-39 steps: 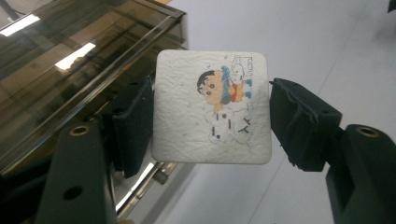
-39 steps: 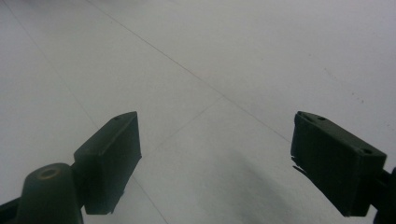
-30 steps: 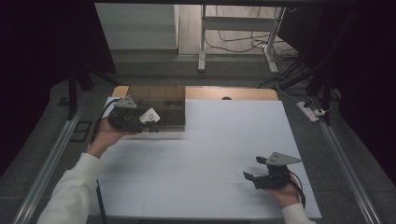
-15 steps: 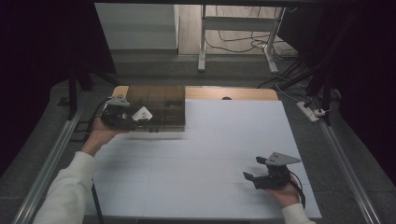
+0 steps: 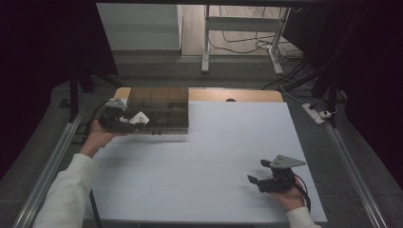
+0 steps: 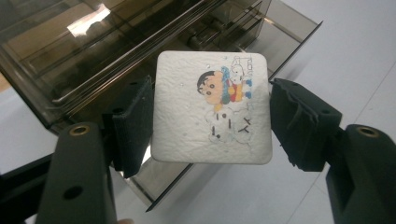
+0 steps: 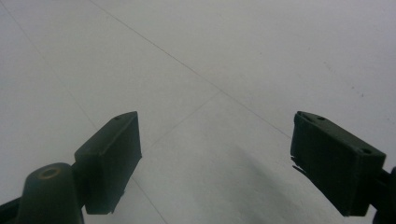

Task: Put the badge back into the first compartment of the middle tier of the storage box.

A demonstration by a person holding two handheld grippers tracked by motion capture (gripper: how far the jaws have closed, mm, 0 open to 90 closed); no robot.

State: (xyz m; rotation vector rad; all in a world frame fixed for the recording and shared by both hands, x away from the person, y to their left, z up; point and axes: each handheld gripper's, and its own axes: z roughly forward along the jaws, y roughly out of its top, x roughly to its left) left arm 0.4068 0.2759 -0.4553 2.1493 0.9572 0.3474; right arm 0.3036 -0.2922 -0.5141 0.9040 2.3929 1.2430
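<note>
A white square coaster (image 6: 212, 107) with a cartoon print sits flat between the black pads of my left gripper (image 5: 137, 120), which is shut on its two side edges. I hold it just in front of a smoky brown see-through drawer box (image 5: 161, 105) at the back left of the white table (image 5: 199, 156). In the left gripper view the box (image 6: 93, 51) lies right behind the coaster, and one drawer (image 6: 289, 32) looks pulled out. My right gripper (image 5: 258, 172) rests low near the front right, its jaws open over bare white surface (image 7: 215, 70).
A strip of wooden tabletop (image 5: 237, 95) shows behind the white sheet. Metal rails (image 5: 52, 161) run along both sides of the table. A power strip (image 5: 316, 111) and cables lie on the floor at the right. Table legs stand beyond the far edge.
My left hand has shifted left and a little down along the front of the box, still holding the coaster. The right gripper has stayed put.
</note>
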